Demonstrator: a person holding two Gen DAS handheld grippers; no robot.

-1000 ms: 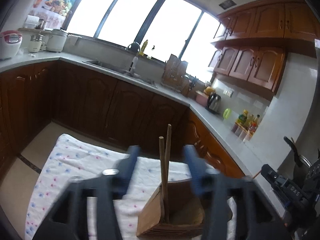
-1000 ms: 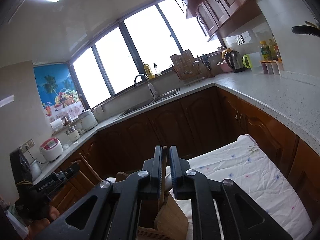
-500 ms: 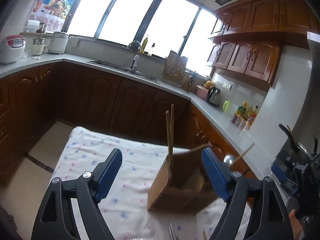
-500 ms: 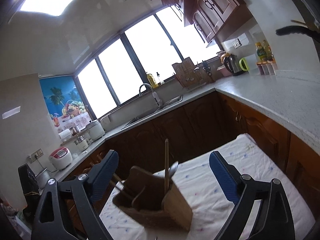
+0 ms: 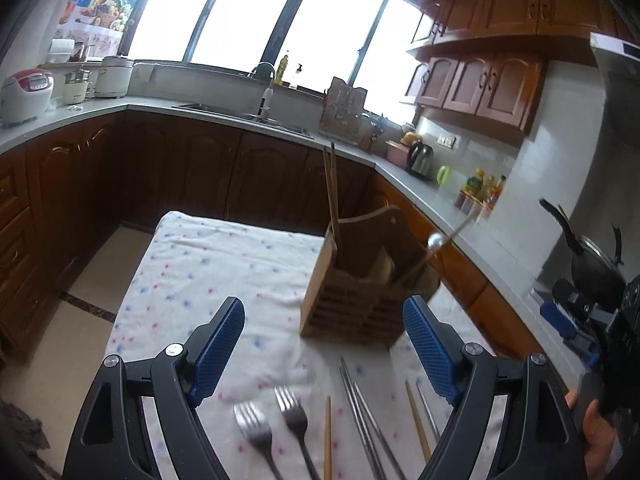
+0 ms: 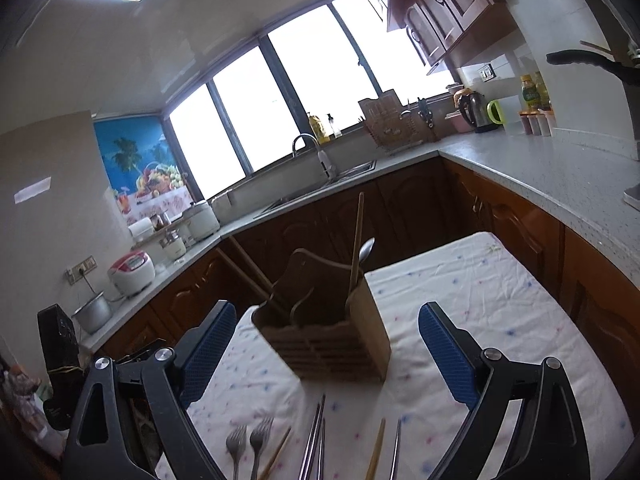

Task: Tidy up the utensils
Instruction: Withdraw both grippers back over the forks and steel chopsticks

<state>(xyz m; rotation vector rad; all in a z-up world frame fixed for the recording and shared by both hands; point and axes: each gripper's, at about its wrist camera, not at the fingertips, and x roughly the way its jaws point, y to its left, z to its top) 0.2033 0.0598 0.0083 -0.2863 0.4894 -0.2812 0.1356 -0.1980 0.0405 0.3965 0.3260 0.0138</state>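
Observation:
A wooden utensil holder stands on the flowered tablecloth. Wooden chopsticks and a spoon stick out of it. On the cloth near me lie two forks, metal chopsticks and wooden chopsticks. My left gripper is open and empty, in front of the holder. My right gripper is open too, with nothing between its blue pads, short of the holder.
Dark wooden cabinets and a grey countertop with a sink run around the table. A kettle, rice cookers and a pan stand on the counter. A person's hand holds the other gripper at far right.
Both grippers opened wide, let go of the chopsticks standing in the holder, and drew back from it. The forks and chopsticks on the cloth came into view.

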